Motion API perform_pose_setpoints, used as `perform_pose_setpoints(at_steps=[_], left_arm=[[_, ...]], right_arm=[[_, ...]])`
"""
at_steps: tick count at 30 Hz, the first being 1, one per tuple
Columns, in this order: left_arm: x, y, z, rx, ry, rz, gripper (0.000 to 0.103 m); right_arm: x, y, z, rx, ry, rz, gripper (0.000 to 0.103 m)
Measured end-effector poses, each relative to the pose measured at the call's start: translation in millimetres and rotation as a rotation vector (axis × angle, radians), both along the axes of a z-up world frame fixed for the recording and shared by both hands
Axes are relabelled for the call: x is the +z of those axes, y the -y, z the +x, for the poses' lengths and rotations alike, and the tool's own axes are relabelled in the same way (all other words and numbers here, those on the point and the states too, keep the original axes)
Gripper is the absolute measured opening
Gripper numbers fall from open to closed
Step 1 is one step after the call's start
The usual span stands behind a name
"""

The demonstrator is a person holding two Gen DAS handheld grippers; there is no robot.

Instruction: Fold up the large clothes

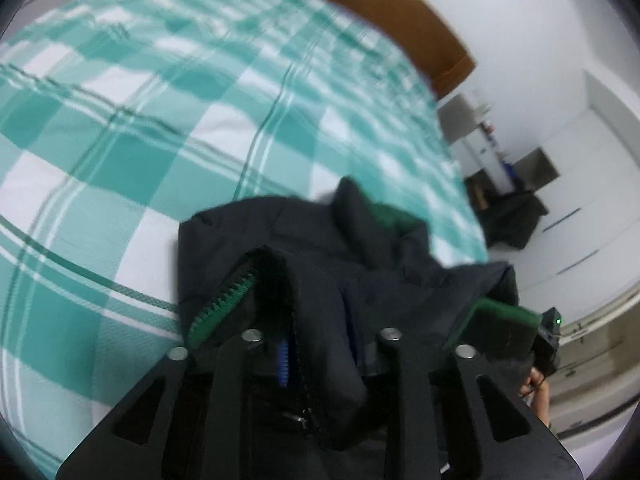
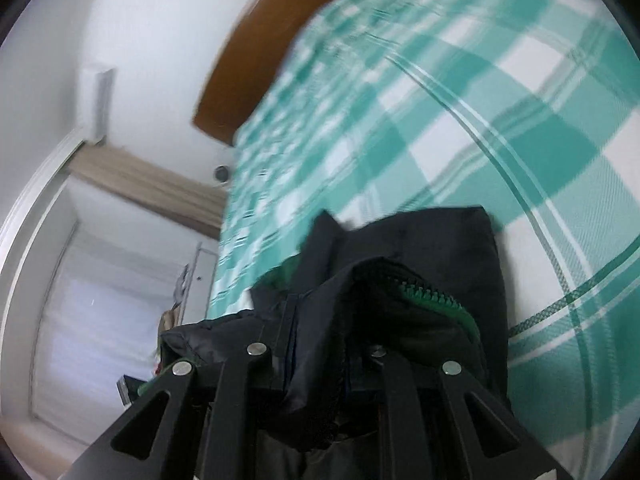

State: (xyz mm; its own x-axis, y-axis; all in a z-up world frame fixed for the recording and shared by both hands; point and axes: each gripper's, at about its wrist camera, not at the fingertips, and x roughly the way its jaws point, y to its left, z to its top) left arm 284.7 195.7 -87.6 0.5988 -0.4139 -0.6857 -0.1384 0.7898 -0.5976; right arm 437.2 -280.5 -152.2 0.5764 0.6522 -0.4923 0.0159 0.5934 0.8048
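A dark navy jacket [image 1: 312, 248] with a green zipper and green lining hangs bunched over the bed. My left gripper [image 1: 320, 344] is shut on its fabric, which drapes over the fingers and hides the tips. In the right wrist view the same jacket [image 2: 420, 248] is bunched in my right gripper [image 2: 320, 356], which is shut on it too; its fingertips are hidden by cloth. Both grippers hold the jacket lifted above the bedcover. The views are blurred.
A bed with a green and white checked cover [image 1: 160, 120] fills both views, with a brown headboard [image 1: 392, 12] at the far end. A dark chair and shelves [image 1: 516, 208] stand by the white wall. A curtain and window [image 2: 132, 184] lie left of the bed.
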Motion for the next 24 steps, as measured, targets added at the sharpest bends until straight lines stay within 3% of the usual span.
perform_pose_setpoints(at_steps=[4,5,7,8,10,13,15,17,19,20,24], left_arm=[[6,1,1,-0.020,-0.057,-0.045,0.042],[13,-1,2,-0.026,-0.058,-0.064,0.047],[27,-5,-1,-0.046,-0.041,-0.114,0.053],[34,-6,-3,-0.056,-0.032,-0.139,0.058],[44,-10,-8,-0.075,-0.015,-0.178,0.064],[48,-11,-11,-0.092,-0.003,-0.155,0.070],[48,-11,-13,-0.083,-0.005,-0.076,0.080],[46,-16,-16,-0.066,-0.002,-0.045,0.081],[44,-22,-19,-0.068,0.014,-0.077,0.084],[43,-21,-19,-0.081,0.015,-0.063,0.092],[22,10,1,-0.208,-0.055,0.160,0.096]], right_arm=[[-8,5,6,-0.014,-0.047,0.060,0.029],[-6,6,8,-0.006,-0.049,0.078,0.038],[3,7,7,0.031,-0.033,0.119,0.067],[10,9,7,0.041,-0.009,0.132,0.088],[28,11,3,0.039,0.042,0.118,0.101],[52,8,2,0.086,0.107,0.047,0.102],[63,-7,2,0.125,0.114,-0.157,0.102],[62,-25,4,0.170,0.098,-0.340,0.102],[56,-37,5,0.203,0.083,-0.435,0.102],[51,-43,8,0.218,0.079,-0.466,0.102],[31,-61,28,0.265,0.048,-0.596,0.102]])
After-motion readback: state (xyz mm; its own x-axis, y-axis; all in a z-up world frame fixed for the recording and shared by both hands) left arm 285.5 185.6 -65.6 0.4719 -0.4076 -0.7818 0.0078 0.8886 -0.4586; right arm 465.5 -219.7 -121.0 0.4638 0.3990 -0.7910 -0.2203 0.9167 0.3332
